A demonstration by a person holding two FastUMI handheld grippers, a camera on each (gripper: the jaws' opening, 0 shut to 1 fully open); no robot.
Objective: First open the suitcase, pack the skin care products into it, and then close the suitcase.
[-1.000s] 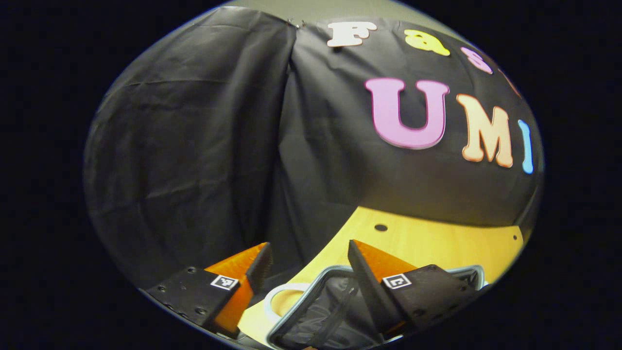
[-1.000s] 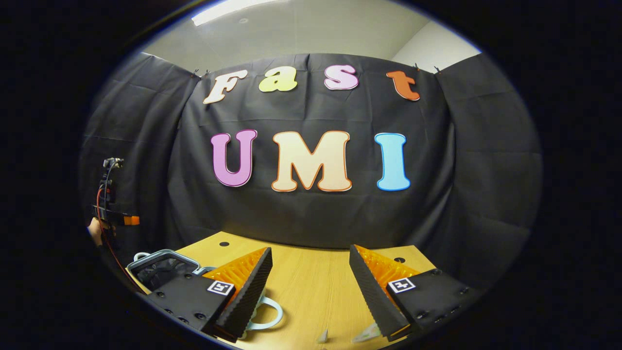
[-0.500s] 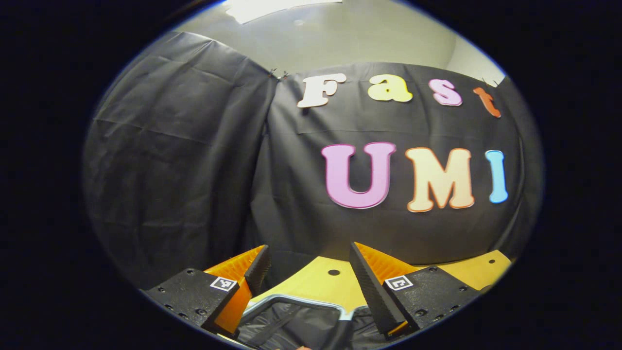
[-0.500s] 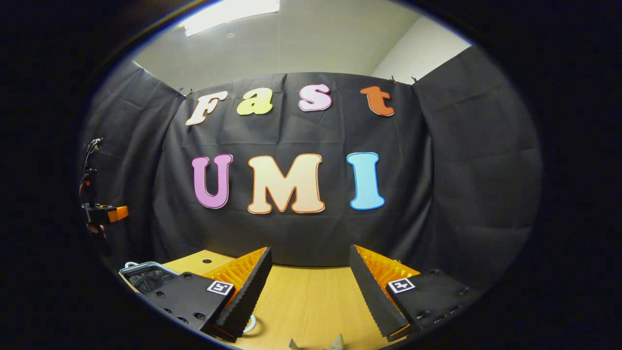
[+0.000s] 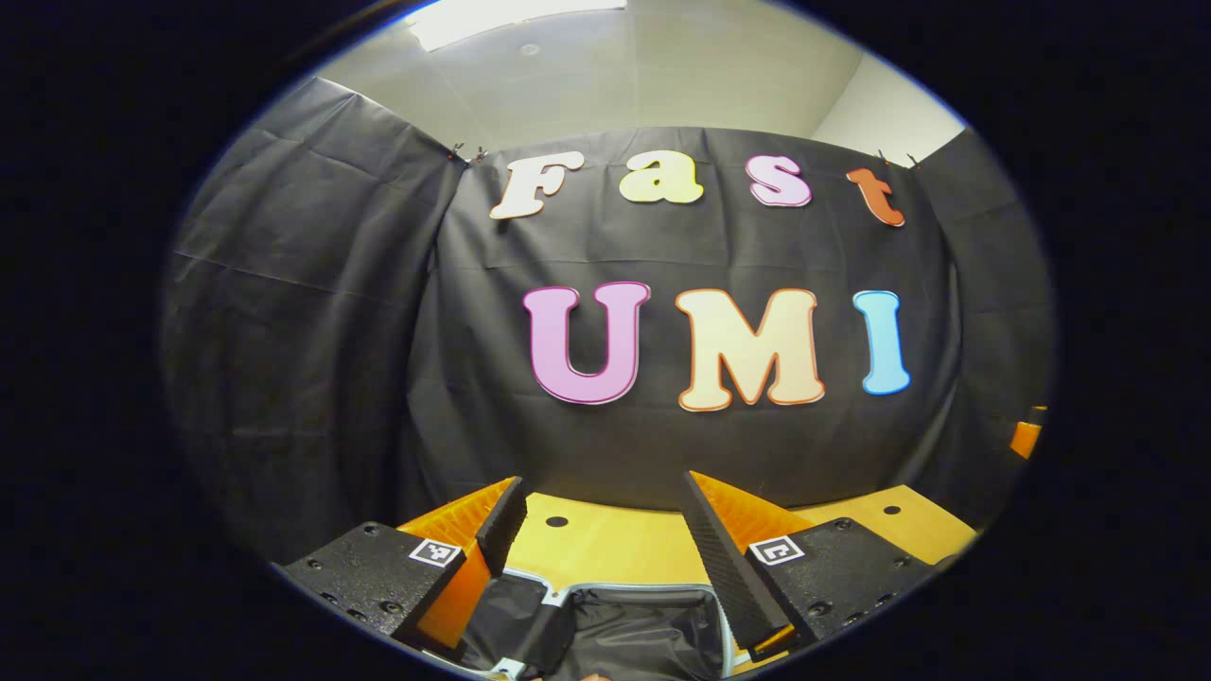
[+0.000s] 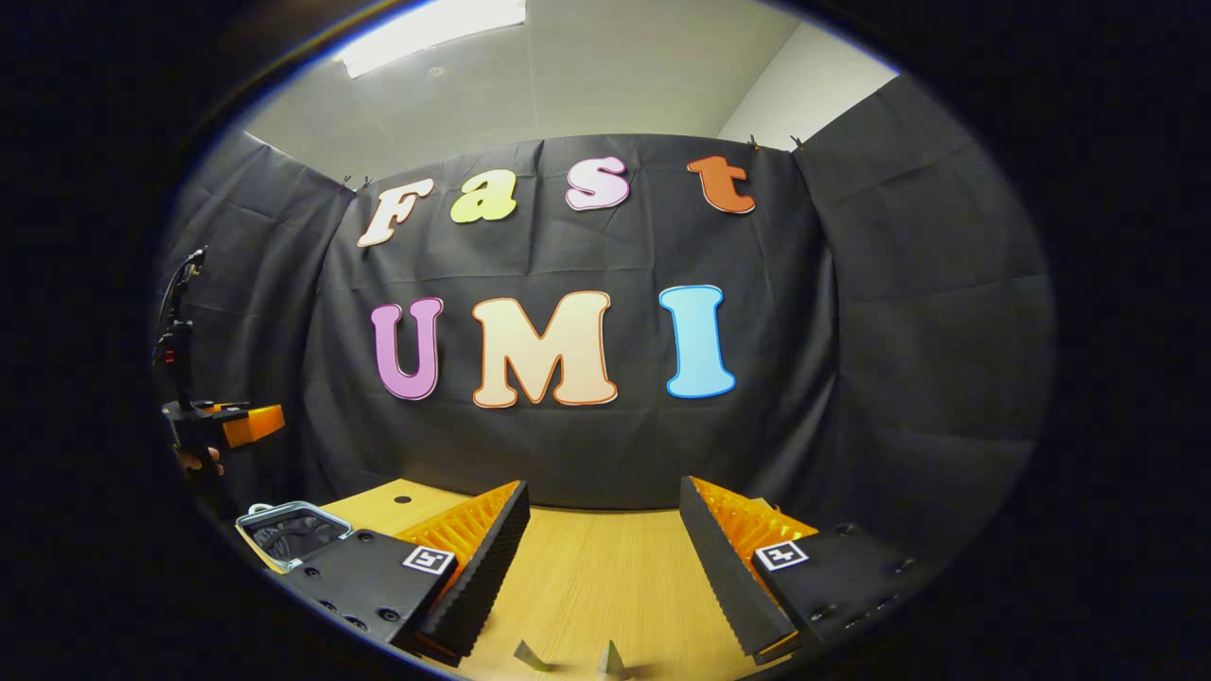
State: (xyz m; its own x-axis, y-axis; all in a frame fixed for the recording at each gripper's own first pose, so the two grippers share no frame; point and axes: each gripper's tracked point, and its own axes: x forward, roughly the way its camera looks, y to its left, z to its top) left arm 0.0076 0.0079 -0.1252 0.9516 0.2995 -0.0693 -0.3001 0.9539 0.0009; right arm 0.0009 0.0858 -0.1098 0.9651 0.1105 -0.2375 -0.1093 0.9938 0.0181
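**Suitcase open on the bench, both grippers empty**

The bench [image 6: 605, 577] spans the lower part of both views, pale wood, with the booth's black cloth behind it.

The suitcase [image 5: 624, 624] lies at the bottom centre of the left gripper view, directly under the left gripper [image 5: 605, 539]; its dark lining shows inside a light rim, so it looks already open. In the right gripper view it sits at lower left [image 6: 284, 530]. The lining looks soft and slack, the rim stiff. By my judgement, the rim or lid edge is the place to take hold for closing, since fabric would bunch and slip.

The left gripper's fingers stand apart with nothing between them. The right gripper [image 6: 605, 558] also has its fingers spread and empty over bare bench.

Two small pale points [image 6: 568, 657] at the bottom edge of the right gripper view are too cropped to identify.
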